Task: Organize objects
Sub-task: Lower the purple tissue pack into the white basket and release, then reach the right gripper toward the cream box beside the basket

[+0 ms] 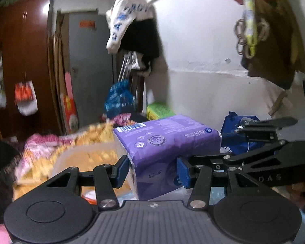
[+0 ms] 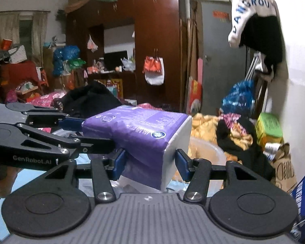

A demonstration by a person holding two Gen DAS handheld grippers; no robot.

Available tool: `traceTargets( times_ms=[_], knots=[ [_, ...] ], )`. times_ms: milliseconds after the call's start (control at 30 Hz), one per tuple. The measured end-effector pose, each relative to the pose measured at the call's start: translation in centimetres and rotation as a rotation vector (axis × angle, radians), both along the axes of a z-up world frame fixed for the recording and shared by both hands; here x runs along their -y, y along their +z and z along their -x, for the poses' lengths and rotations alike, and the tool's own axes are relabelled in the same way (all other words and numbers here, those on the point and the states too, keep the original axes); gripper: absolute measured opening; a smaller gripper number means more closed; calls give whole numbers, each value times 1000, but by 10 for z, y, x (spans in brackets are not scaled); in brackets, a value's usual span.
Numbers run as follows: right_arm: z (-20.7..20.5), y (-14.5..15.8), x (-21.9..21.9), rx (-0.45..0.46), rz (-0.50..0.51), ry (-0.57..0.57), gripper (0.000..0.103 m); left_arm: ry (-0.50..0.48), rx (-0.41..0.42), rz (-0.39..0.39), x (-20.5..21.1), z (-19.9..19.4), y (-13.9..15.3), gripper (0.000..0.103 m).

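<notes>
A purple and white pack of tissues [image 1: 164, 142] is held in the air between both grippers. My left gripper [image 1: 152, 169] is shut on its near end, blue pads pressed to both sides. My right gripper [image 2: 150, 162] is shut on the same pack [image 2: 136, 130] from the other side. Each gripper shows in the other's view: the right one [image 1: 260, 142] at the right of the left wrist view, the left one [image 2: 50, 134] at the left of the right wrist view. A clear plastic tub [image 1: 81, 162] lies below the pack.
A bed heaped with yellow and pink bedding [image 2: 209, 122] and black clothes [image 2: 89, 99] lies ahead. A dark wooden wardrobe [image 2: 158, 40] and grey door [image 2: 221, 61] stand behind. Clothes hang on the white wall [image 1: 203, 40]. A green box [image 2: 269, 126] and blue bag [image 1: 231, 126] sit near the wall.
</notes>
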State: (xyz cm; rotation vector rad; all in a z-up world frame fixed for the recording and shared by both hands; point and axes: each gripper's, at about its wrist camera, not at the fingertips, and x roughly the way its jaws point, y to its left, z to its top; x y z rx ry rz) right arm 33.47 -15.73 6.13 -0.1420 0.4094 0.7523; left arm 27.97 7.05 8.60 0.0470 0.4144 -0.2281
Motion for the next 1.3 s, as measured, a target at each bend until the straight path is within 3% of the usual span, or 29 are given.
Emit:
traceTargets(
  times_ms=[167, 300, 367, 400, 433, 567, 700, 800, 867, 967, 1133, 1300],
  knots=[
    [-6, -4, -3, -32, 23, -4, 56, 18, -57, 42, -10, -13, -11, 54],
    [-10, -6, -4, -36, 58, 4, 56, 36, -65, 9, -8, -15, -15, 55],
    [2, 0, 7, 44, 44, -43, 71, 58, -27, -20, -8, -9, -14, 58],
    [9, 3, 15, 71, 14, -65, 90, 71, -3, -23, -11, -3, -13, 63],
    [17, 7, 25, 86, -30, -73, 102, 85, 24, -22, -14, 5, -11, 65],
    [60, 3, 63, 88, -168, -33, 103, 89, 107, 29, -29, 52, -9, 78],
    [105, -37, 81, 86, -205, -40, 103, 121, 145, 24, -33, 116, -28, 80],
    [122, -70, 73, 9, -208, -31, 103, 158, 156, 38, -36, 153, -52, 80],
    [125, -87, 63, -73, -218, -15, 103, 182, 139, 87, -44, 169, -66, 80],
    [126, -95, 47, -127, -246, 29, 103, 191, 117, 130, -54, 178, -80, 80],
    [130, -85, 41, -40, -186, 4, 103, 193, 91, 137, -60, 173, -93, 80],
    [115, -83, 52, -52, -193, -37, 103, 170, 112, 148, -57, 177, -92, 80]
  ],
)
